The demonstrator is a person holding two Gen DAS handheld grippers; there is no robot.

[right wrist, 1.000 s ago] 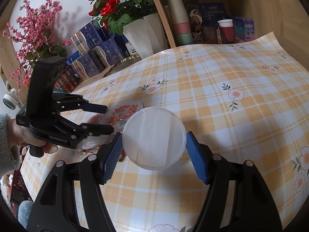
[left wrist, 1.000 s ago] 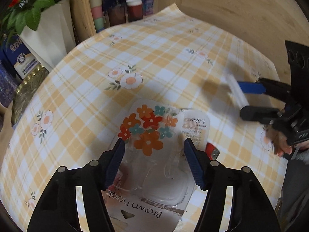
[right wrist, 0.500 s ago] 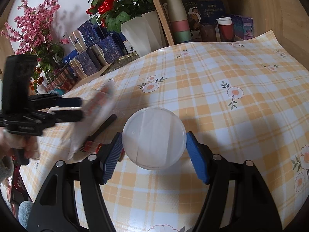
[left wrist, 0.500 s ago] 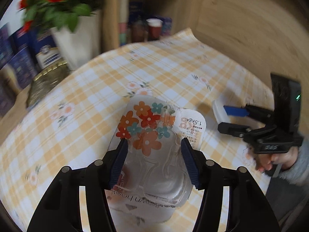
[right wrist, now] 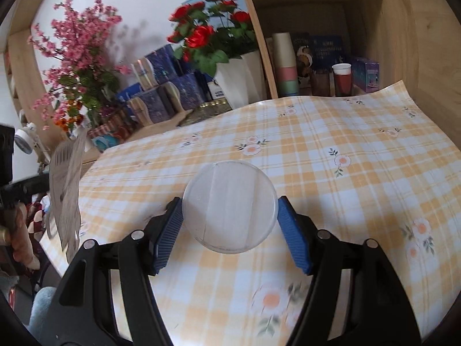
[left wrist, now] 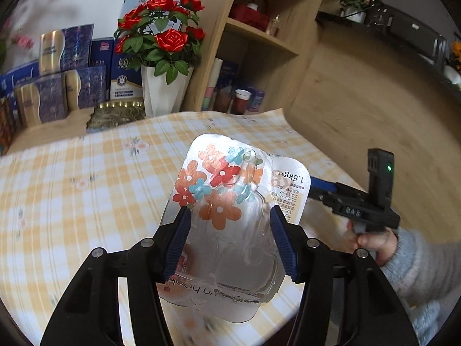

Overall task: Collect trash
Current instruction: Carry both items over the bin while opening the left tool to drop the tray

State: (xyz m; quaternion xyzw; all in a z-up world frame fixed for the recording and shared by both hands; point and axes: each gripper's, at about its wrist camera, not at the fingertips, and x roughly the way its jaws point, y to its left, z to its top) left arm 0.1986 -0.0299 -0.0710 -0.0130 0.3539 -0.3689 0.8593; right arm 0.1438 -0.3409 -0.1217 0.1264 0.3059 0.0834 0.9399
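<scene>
A clear plastic blister pack point(left wrist: 222, 178) printed with orange, red and teal flowers hangs above the checked tablecloth point(left wrist: 86, 187), and my left gripper point(left wrist: 229, 212) is shut on its sides. In the right wrist view the same pack point(right wrist: 64, 190) shows almost edge-on at the far left. A round translucent white lid point(right wrist: 230, 222) is held off the table, with my right gripper point(right wrist: 230, 203) shut on it. That gripper's black body point(left wrist: 357, 207) appears at the right of the left wrist view, held by a hand point(left wrist: 371, 242) in a grey sleeve.
A white vase of red roses point(left wrist: 164, 92), blue gift boxes point(left wrist: 52, 98) and a gold tin point(left wrist: 118, 112) line the table's far side. A wooden shelf holds stacked cups point(right wrist: 285, 69) and a red cup point(right wrist: 341, 79). Pink blossoms point(right wrist: 77, 57) stand at the left.
My left gripper closed a little on the blister pack, lifted it off the table and rolled with it. The right gripper rose slightly, still holding the lid.
</scene>
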